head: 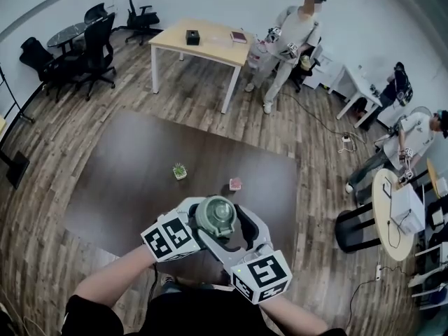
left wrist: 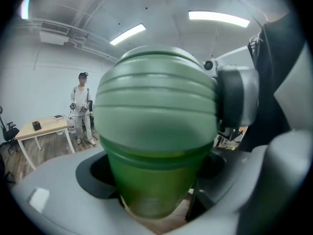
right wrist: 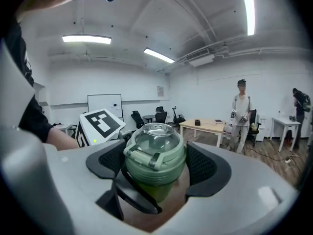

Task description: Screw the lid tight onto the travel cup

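Observation:
A green travel cup point(head: 215, 217) with a clear-domed lid is held up over the dark table, between both grippers. In the left gripper view the ribbed lid point(left wrist: 156, 106) fills the frame and the cup body point(left wrist: 149, 185) sits pinched between the dark pads of my left gripper point(left wrist: 152, 192). My left gripper point(head: 198, 224) grips from the left. My right gripper point(head: 234, 231) comes from the right. In the right gripper view my right gripper point(right wrist: 155, 163) has both pads against the sides of the lid point(right wrist: 155, 148). A black strap point(right wrist: 132, 195) hangs below it.
Below lies a dark brown table point(head: 133, 187) with a small potted plant point(head: 180, 171) and a small pink object point(head: 235, 184). Farther off stand a wooden table point(head: 206, 44), office chairs point(head: 94, 47), a round table point(head: 392, 219) and a standing person point(head: 290, 44).

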The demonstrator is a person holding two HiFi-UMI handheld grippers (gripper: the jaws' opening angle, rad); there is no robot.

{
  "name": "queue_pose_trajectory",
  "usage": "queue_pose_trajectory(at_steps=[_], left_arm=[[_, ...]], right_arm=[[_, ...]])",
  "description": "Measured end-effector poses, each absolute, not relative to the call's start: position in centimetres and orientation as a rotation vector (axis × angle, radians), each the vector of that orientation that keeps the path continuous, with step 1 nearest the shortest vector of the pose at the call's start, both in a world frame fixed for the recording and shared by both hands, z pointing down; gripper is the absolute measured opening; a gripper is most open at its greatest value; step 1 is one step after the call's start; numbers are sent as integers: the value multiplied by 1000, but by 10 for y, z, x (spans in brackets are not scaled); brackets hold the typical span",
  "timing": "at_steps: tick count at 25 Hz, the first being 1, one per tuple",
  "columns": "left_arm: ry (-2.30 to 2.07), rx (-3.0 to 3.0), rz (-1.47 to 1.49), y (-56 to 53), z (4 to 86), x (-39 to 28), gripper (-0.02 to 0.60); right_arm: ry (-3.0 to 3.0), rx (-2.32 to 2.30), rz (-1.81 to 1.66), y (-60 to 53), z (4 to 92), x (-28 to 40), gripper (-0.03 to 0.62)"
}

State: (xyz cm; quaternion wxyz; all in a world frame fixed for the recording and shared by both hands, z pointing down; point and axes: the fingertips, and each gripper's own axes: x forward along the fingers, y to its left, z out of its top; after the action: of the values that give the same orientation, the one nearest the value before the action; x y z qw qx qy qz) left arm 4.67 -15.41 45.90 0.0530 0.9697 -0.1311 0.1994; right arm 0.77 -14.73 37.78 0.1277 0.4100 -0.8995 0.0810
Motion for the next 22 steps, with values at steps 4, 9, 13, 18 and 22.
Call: queue_pose_trajectory(at_steps=[4,9,13,18,22], left_arm=[[-336,2982,547,-147,450,47,416],[-197,2999,443,-131,432,45,416],[-110,3033,449,-116,425,47,416],[-288,3027,421,-130,418,38,416],[-467,2986,455,-143,425,27,416]], right_arm=[[-2718,894,84,-135,372,5,402],[-2900,381,42,-114,351,9,403],[-2889,136,-3,-108,349,6,401],[-2947,322,-34,-119,338,-4,393],[-2854,908,55,-128,344,-11,391]])
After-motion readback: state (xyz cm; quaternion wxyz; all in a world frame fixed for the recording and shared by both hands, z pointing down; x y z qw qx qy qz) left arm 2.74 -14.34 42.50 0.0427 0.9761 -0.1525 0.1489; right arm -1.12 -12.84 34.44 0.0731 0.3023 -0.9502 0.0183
